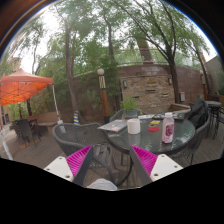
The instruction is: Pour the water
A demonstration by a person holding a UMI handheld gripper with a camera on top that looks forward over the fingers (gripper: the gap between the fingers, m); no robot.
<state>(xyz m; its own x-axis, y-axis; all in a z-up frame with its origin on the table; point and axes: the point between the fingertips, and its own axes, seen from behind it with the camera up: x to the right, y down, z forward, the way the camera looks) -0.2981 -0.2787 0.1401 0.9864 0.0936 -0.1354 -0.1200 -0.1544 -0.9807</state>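
Outdoor patio seen from the gripper (113, 160), whose two fingers are spread apart and grasp nothing; their magenta pads (80, 158) face each other across an empty gap. Landmark: a round glass-topped table (150, 137), which lies just beyond the fingertips and slightly toward the right finger. On the table stand a bottle (168, 127) with a pink label near its right side, and a white cup (134, 126) left of the bottle, nearer the table's middle; the two are apart, with small flat items, too small to identify, between and around them. Neither vessel is between the fingers. A dark wire-mesh chair (78, 136) stands at the table's left side, and another dark chair (198, 116) at its right. Behind the table rises a stone structure (148, 88) with a wooden post (105, 96) beside it. Far left of the table, an orange canopy (22, 86) shelters more seating. Trees (120, 35) fill the background above.
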